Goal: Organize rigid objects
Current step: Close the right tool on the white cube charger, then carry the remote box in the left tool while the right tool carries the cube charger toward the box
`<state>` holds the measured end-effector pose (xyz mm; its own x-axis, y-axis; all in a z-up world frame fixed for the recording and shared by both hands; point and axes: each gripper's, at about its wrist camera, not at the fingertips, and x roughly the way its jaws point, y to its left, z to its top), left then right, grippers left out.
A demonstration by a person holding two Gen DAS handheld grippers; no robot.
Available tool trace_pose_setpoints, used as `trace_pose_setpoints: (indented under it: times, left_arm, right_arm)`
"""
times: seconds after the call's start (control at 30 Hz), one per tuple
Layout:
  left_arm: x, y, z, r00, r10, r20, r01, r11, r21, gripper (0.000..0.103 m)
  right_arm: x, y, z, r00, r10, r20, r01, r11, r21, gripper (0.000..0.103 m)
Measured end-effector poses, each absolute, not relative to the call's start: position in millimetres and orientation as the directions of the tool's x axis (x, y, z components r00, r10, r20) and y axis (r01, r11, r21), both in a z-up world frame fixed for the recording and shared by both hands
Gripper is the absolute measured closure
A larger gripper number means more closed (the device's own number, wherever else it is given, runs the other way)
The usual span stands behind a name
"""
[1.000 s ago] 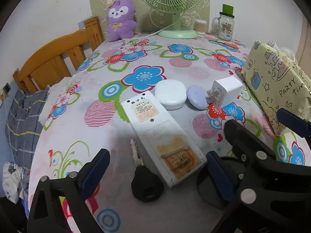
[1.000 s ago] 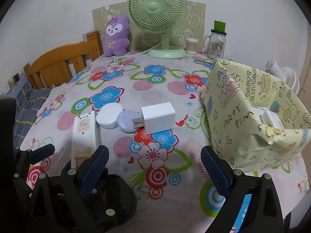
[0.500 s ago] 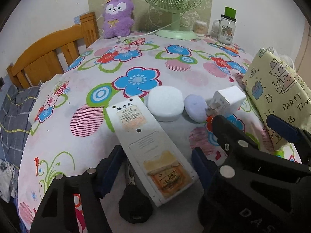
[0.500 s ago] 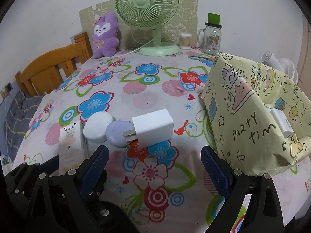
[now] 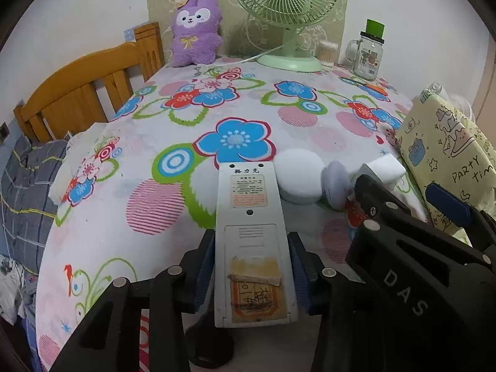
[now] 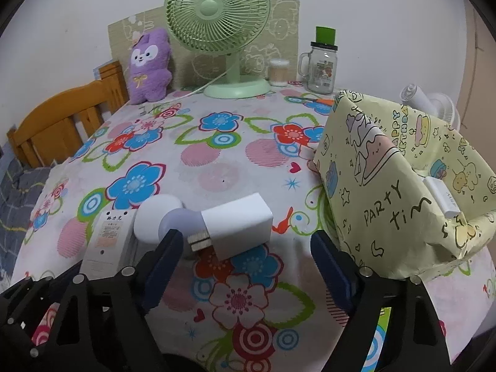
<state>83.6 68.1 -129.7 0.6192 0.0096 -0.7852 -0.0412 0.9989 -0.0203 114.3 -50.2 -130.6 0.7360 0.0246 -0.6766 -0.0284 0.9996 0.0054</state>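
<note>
Remote control (image 5: 252,241) lies face down near the table's front edge, and my left claw (image 5: 252,266) has just been closing on it, blue pads pressed against both long sides. Beside its far end sit a white round case (image 5: 299,176), a lilac puck (image 5: 336,183) and a white plug adapter (image 6: 238,224). My right claw (image 6: 245,263) has just been narrowing but stands wide, gripping nothing, the adapter just ahead. A yellow party bag (image 6: 396,186) crowds the right; the floral tablecloth (image 6: 217,155) beyond lies bare.
</note>
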Motion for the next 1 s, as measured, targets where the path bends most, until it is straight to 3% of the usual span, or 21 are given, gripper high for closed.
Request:
trace_pose_setpoints:
  times: [0.53, 0.6, 0.67, 1.0]
  left_arm:
    - [104, 70, -131, 0.618, 0.033, -0.786, -0.043, 0.999, 0.008, 0.057]
    - [107, 72, -133, 0.613, 0.026, -0.789, -0.05, 0.999, -0.006, 0.057]
    - [108, 72, -133, 0.612, 0.02, -0.79, -0.051, 0.999, -0.014, 0.058]
    - [101, 68, -128, 0.623, 0.027, -0.782, -0.045, 0.999, -0.002, 0.058]
  right_arm:
    - [136, -43, -133, 0.716, 0.022, -0.698, -0.038, 0.999, -0.007, 0.027]
    - [140, -44, -134, 0.71, 0.028, -0.704, -0.038, 0.999, 0.002, 0.033]
    - [144, -46, -137, 0.693, 0.05, -0.72, -0.049, 0.999, 0.021, 0.047]
    - [136, -50, -133, 0.69, 0.058, -0.721, -0.044, 0.998, 0.038, 0.048]
